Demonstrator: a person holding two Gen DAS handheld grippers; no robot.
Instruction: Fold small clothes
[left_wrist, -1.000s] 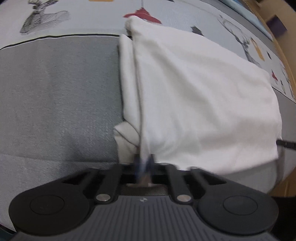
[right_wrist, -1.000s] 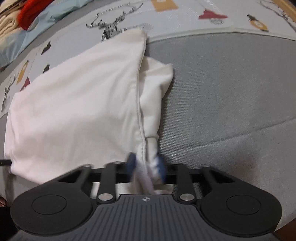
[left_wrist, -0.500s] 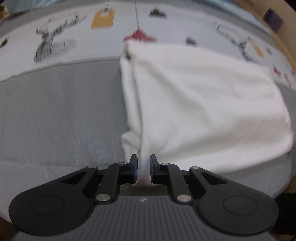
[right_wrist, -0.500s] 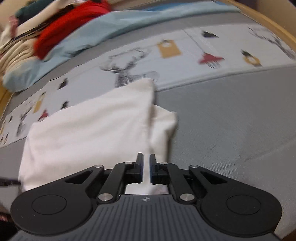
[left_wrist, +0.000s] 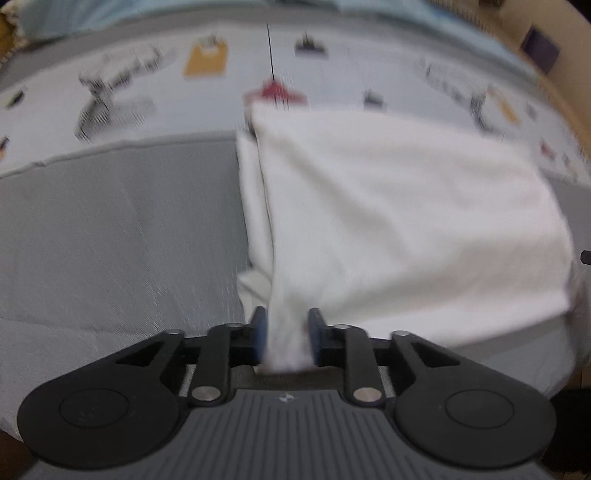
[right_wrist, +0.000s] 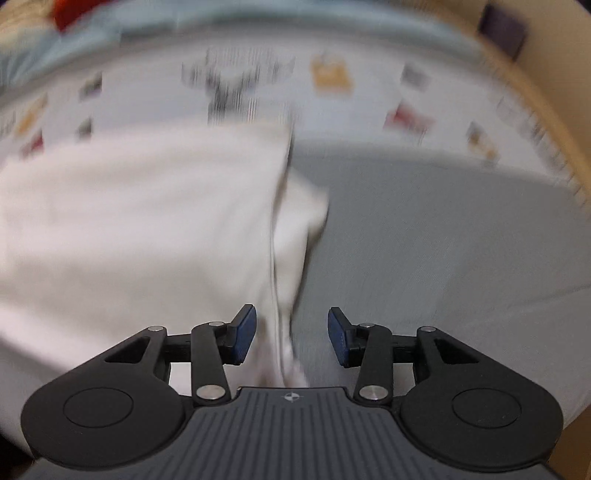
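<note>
A white folded garment (left_wrist: 406, 221) lies flat on the grey cover (left_wrist: 110, 240); in the right wrist view the garment (right_wrist: 147, 229) fills the left half. My left gripper (left_wrist: 284, 332) is over its near left corner, jaws opening, with a bunched strand of white cloth filling the gap between the blue pads. My right gripper (right_wrist: 291, 332) is over the near right corner, jaws opening wide. The cloth edge lies loose between them and touches neither pad. Both views are blurred.
Beyond the garment runs a pale sheet (left_wrist: 147, 74) printed with deer and small coloured shapes. A red cloth (right_wrist: 70, 14) and pale blue bedding lie at the far left. A wooden frame (right_wrist: 535, 74) curves along the right edge.
Both grippers were shut on the garment's near corners and have spread their jaws. Both have lifted and tilted, so more of the printed sheet shows. The garment has settled flat.
</note>
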